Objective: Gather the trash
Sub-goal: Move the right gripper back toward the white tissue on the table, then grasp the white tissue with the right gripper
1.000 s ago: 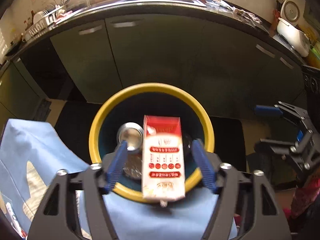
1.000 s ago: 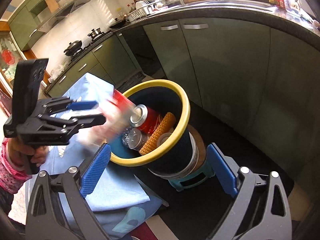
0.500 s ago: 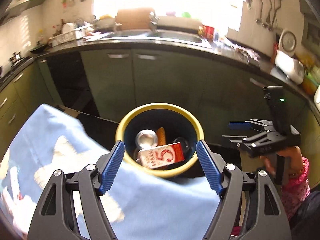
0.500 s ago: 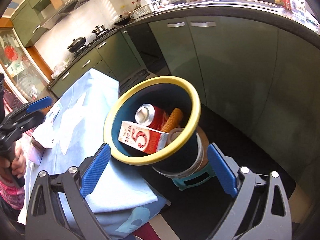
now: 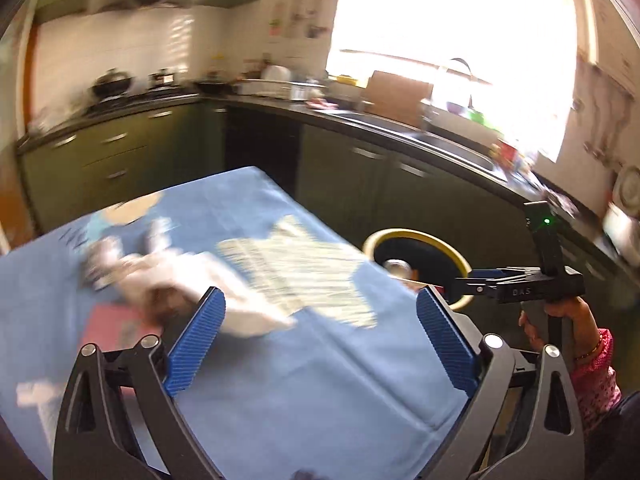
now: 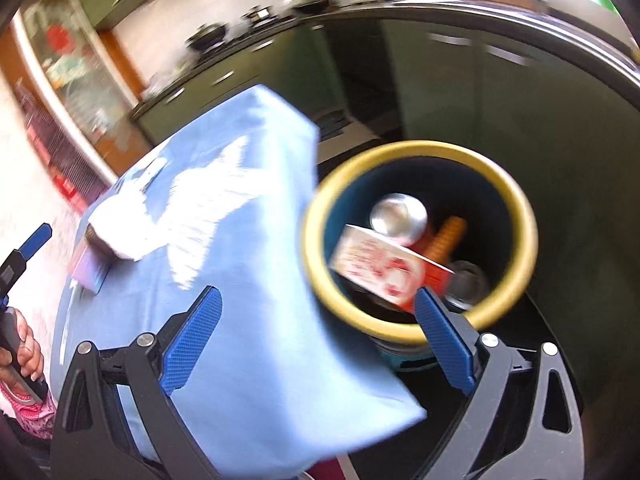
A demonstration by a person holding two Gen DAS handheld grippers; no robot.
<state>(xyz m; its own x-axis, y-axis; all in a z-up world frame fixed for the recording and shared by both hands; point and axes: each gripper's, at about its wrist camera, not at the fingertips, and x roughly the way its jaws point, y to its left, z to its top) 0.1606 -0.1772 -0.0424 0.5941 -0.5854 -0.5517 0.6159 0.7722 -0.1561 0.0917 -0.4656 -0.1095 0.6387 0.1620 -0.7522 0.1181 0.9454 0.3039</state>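
Both tongs gape empty: left gripper [image 5: 320, 340] over the blue tablecloth [image 5: 280, 380], right gripper [image 6: 316, 340] beside the yellow-rimmed dark bin [image 6: 516, 216] holding a red-and-white carton [image 6: 384, 266].

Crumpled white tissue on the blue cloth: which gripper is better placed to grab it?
Left. The open left gripper faces the crumpled white tissue, while the right gripper points toward the yellow-rimmed bin.

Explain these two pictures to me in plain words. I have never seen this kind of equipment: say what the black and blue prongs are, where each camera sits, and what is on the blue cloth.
No robot here: a person carries a two-fingered grabber in each hand, each with a camera looking along its blue fingers. One picture is from the left gripper, the other from the right gripper. Both are open and hold nothing. On the blue cloth lie a crumpled white tissue and a blurred pink item. Beside the table stands a yellow-rimmed bin containing a red and white carton, a can and a corn cob.
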